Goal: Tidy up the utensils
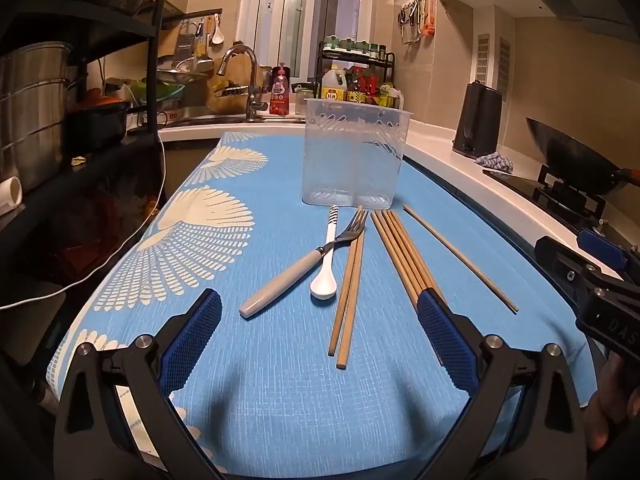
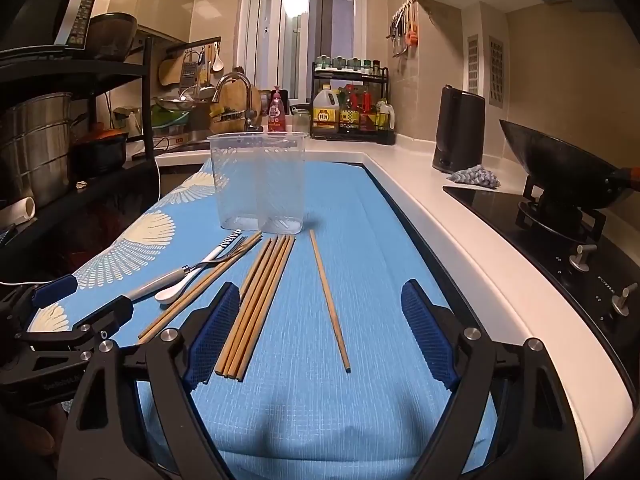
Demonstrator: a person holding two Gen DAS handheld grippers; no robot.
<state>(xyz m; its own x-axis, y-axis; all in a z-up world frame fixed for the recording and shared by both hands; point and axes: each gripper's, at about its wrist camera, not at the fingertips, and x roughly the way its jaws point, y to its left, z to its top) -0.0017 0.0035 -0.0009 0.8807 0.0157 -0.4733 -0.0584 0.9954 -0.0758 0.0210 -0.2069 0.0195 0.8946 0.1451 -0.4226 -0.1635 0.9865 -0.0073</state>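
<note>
- Left gripper: jaws spread wide, nothing between the pads, hovering low over the blue mat. Blue textured fingers frame the utensils from the near side.
- Right gripper: jaws well apart, empty. Its left pad sits just beside the near ends of the chopstick bundle; the single chopstick lies on the mat between the two pads, touched by neither.
- In the left wrist view, a pair of chopsticks lies just ahead of the open jaws, near ends pointing toward the camera.
- White spoon: bowl toward the camera, striped handle end pointing at the container.
- Fork: pale handle, lies diagonally with its neck crossing over the spoon handle, tines reaching the far end of the chopstick pair.
- Bundle and single chopstick lie to the right of these, single one farthest right and apart from the rest.
- Clear plastic container: upright and empty, at the far end of the mat just beyond the utensil tips. Two compartments visible in the right wrist view.
- Beyond: white counter, black kettle, wok on the stove, sink faucet, bottle rack.
</note>
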